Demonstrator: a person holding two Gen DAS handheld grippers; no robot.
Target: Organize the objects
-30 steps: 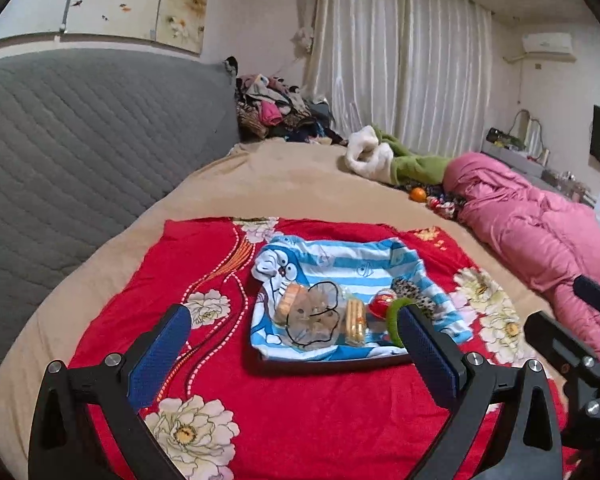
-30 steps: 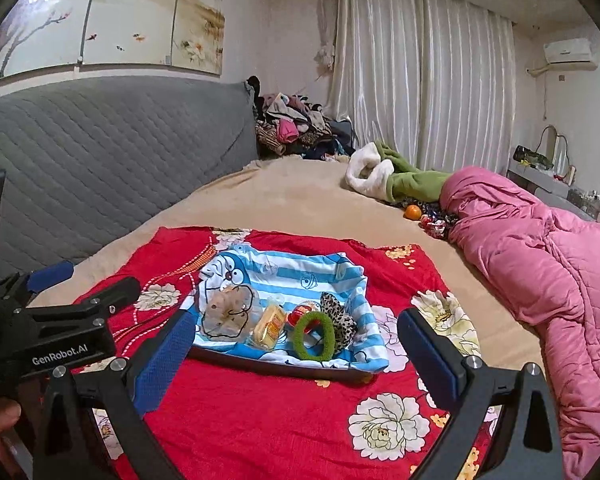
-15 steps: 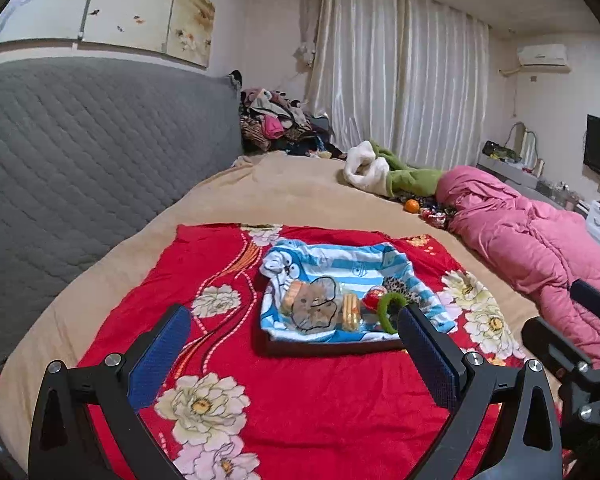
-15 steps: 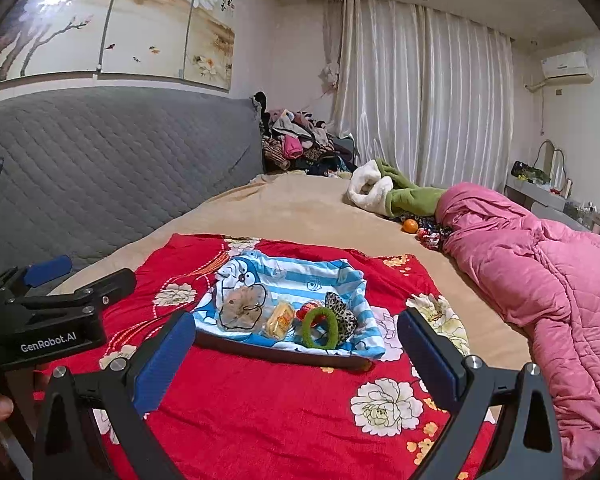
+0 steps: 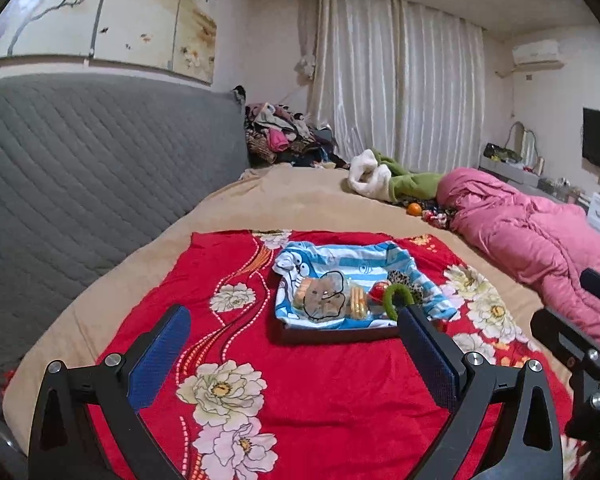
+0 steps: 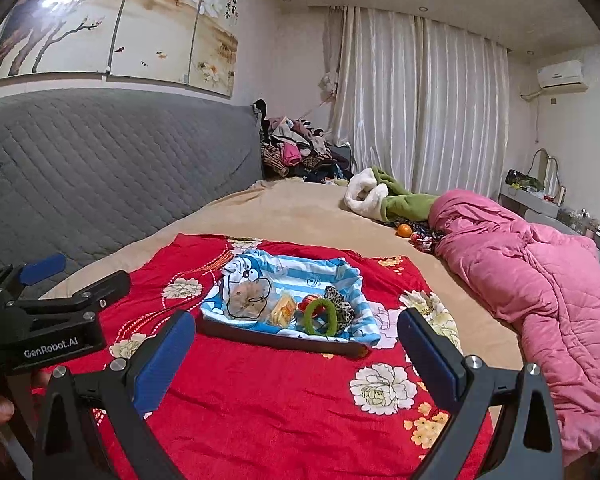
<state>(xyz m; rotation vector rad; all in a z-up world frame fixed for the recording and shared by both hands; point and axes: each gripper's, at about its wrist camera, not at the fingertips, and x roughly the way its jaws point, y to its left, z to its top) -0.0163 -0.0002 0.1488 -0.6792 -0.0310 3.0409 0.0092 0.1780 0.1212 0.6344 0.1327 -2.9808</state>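
A dark tray (image 5: 332, 335) lined with a blue striped Doraemon cloth (image 5: 340, 260) lies on a red floral cloth (image 5: 300, 392) on the bed. In it lie a clear bag with a brown cookie (image 5: 324, 300), a yellow snack pack (image 5: 358, 304), a red item (image 5: 377, 293), a green hair tie (image 5: 398, 300) and a leopard scrunchie (image 5: 400, 278). The same tray (image 6: 276, 339), cookie bag (image 6: 248, 300), snack pack (image 6: 283, 311), green tie (image 6: 320, 317) and scrunchie (image 6: 340, 304) show in the right wrist view. My left gripper (image 5: 294, 354) and right gripper (image 6: 296, 354) are open, empty, well short of the tray.
A grey quilted headboard (image 5: 80, 168) runs along the left. A pink duvet (image 5: 540, 240) lies at the right, a green and white garment (image 5: 388, 180) and an orange (image 5: 414, 209) beyond the cloth. Clothes are piled at the back (image 5: 284, 140).
Both grippers have pulled back and risen; the tray now looks smaller and farther away. Both stay open and empty.
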